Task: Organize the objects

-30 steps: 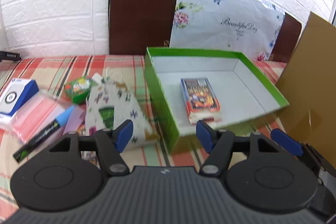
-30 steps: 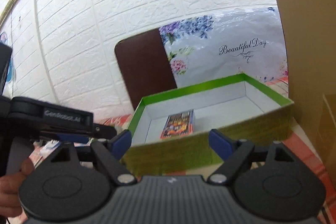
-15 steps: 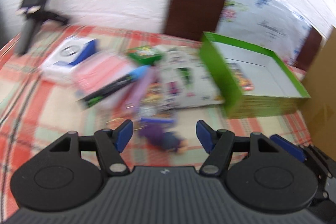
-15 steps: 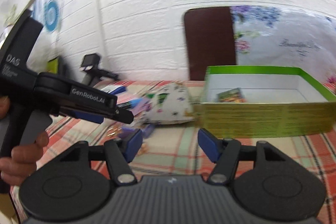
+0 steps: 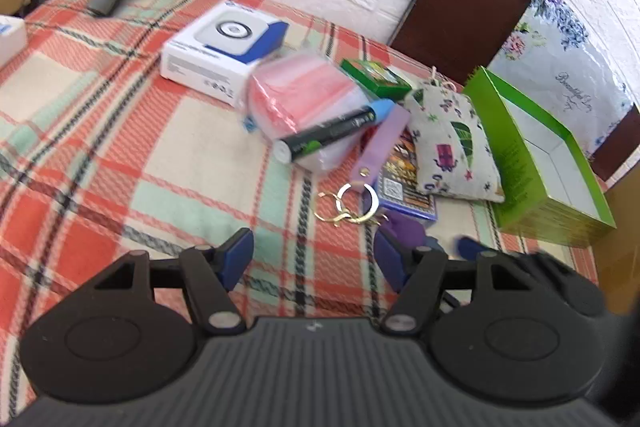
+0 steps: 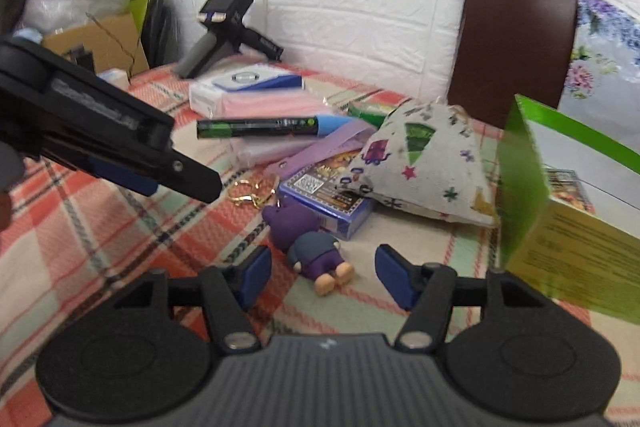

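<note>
Down over the plaid tablecloth (image 5: 120, 131), the left gripper (image 5: 312, 255) hovers with its jaws spread wide and nothing between them. Just ahead of it lie the gold key rings (image 5: 344, 205) of a lilac strap (image 5: 380, 143). The right gripper (image 6: 323, 273) is equally wide, its blue fingertips (image 6: 258, 273) flanking a purple figurine (image 6: 306, 239) without touching it. Behind the figurine a blue card box (image 6: 326, 197) lies partly under a printed cloth pouch (image 6: 416, 163). To the right stands the green box (image 6: 524, 187) with a card pack (image 6: 566, 183) inside. A black marker (image 5: 332, 135) rests on a pink packet (image 5: 298, 95).
</note>
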